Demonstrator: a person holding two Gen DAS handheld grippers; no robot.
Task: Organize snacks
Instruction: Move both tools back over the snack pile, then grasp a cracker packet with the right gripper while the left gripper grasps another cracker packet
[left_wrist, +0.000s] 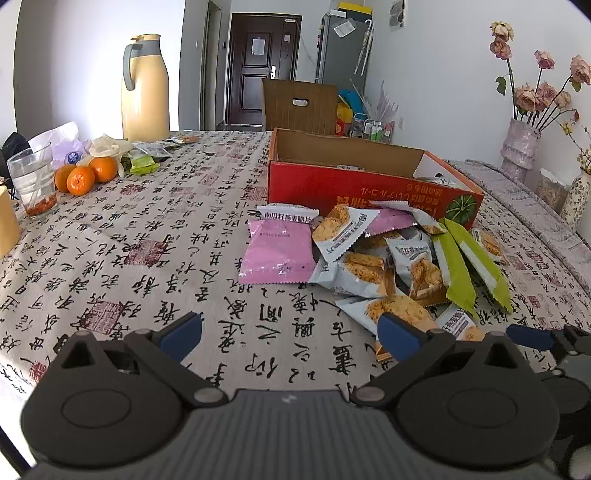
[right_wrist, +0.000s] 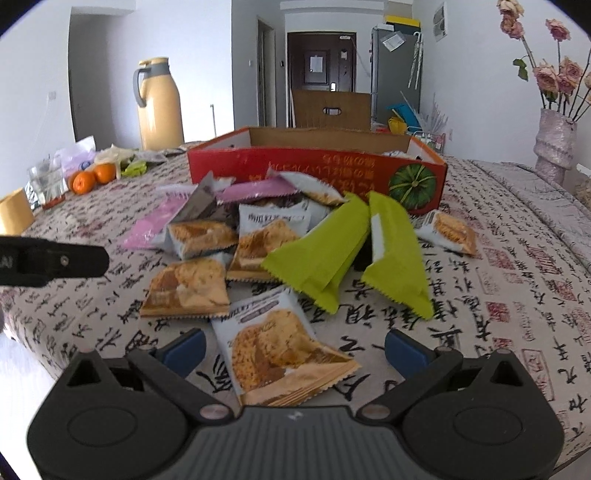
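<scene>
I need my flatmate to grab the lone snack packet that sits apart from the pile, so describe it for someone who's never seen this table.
Find the red cardboard box with the green pumpkin printed at one corner. Just below that pumpkin corner, on the calligraphy tablecloth, lies a single pale grey packet picturing golden crisps. Unlike the heaped packets, it lies alone beyond the two lime-green packets.

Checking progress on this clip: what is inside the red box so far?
The red box shows mostly bare cardboard walls. A few pale packets peek above its right end. Its near wall hides the floor, so the full contents cannot be seen.
</scene>
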